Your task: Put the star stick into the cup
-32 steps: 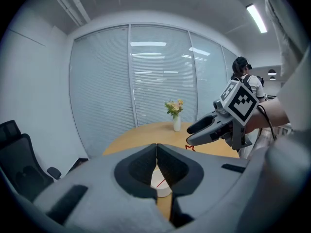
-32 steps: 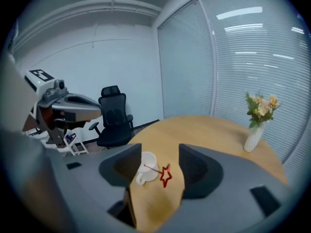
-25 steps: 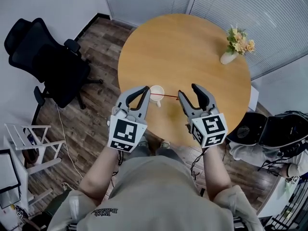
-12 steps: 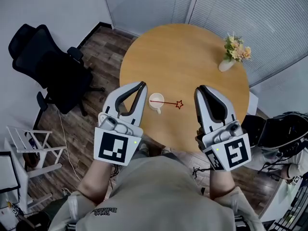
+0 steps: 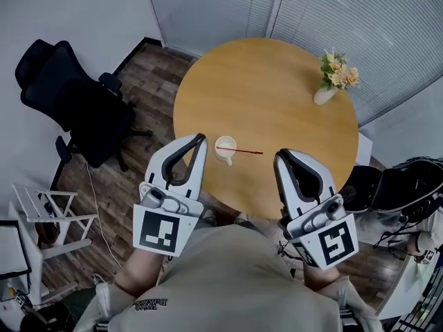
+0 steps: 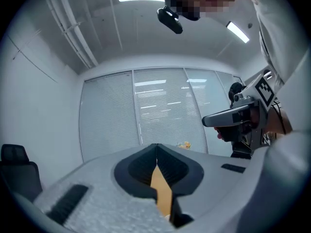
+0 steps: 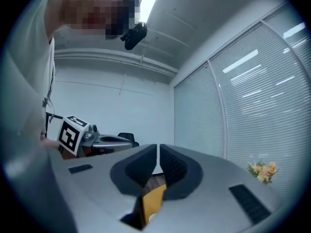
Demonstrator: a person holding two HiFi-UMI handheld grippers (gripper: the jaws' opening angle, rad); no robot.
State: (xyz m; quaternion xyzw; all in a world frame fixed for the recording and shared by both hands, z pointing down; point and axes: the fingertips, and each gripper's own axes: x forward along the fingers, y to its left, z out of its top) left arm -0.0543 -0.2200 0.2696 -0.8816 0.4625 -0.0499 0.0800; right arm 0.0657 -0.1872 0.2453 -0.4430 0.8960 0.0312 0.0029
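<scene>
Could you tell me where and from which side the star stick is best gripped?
Probably the thin shaft of the star stick, on the free stretch right of the cup, coming from above: it lies nearly flat and its left end rests over the cup.

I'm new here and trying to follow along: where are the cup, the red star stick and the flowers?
cup (image 5: 226, 139): head view, far side of its white rim.
star stick (image 5: 243, 151): head view, middle of the thin red shaft, right of the cup.
flowers (image 5: 336, 71): head view, on the blossoms.
</scene>
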